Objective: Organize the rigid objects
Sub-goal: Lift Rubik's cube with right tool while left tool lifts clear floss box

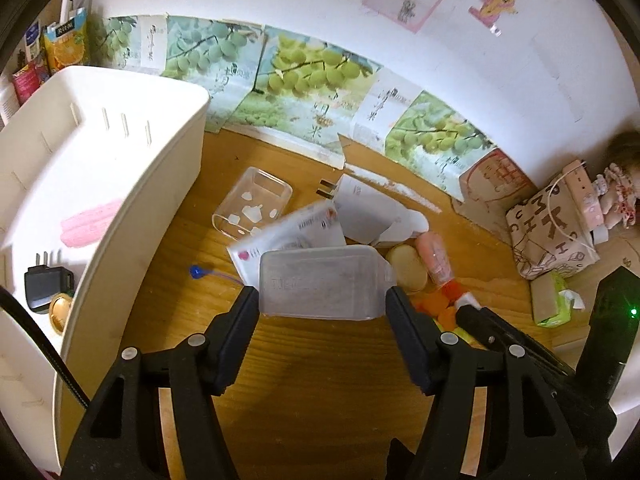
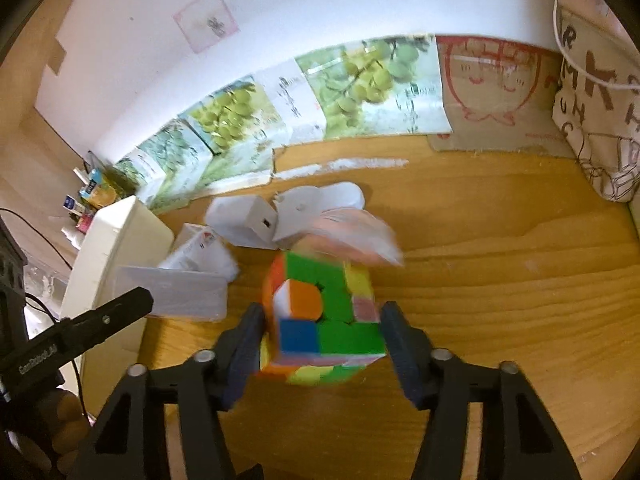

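Note:
My left gripper [image 1: 322,300] is shut on a translucent plastic box [image 1: 320,282] held above the wooden table; the box also shows in the right wrist view [image 2: 176,292]. My right gripper [image 2: 322,316] is shut on a colourful puzzle cube [image 2: 320,316], blurred. A white bin [image 1: 104,160] stands left and holds a black plug adapter [image 1: 46,282], a gold disc [image 1: 62,308] and a pink item [image 1: 90,222]. On the table lie a clear case [image 1: 252,204], a white charger [image 1: 360,208], a white packet [image 1: 288,236], a pink tube [image 1: 434,256] and a cream round compact [image 1: 406,266].
Grape-print cartons [image 1: 304,76] line the back wall. A patterned bag [image 1: 548,232] and a tissue pack [image 1: 554,300] sit at the right. Juice cartons [image 1: 66,42] stand behind the bin. A blue pin [image 1: 196,271] lies on the wood.

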Demonstrator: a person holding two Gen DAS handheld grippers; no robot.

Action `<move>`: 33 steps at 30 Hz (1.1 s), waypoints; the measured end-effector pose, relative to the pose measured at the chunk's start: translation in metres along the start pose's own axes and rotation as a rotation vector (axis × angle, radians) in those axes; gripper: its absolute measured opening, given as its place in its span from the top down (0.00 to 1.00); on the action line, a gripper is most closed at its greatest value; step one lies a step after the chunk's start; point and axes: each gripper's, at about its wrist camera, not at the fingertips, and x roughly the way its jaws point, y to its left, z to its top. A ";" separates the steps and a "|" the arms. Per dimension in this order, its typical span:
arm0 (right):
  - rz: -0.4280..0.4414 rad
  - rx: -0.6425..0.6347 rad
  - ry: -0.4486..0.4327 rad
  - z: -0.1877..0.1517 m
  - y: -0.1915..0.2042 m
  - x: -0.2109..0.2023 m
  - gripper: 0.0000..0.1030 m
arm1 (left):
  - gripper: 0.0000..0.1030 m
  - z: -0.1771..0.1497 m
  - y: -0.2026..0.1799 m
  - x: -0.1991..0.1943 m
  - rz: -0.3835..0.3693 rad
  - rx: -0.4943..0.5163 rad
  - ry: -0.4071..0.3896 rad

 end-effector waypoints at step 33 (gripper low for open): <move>-0.095 0.047 0.256 -0.055 0.021 0.033 0.23 | 0.34 -0.035 0.022 -0.100 0.004 -0.014 -0.209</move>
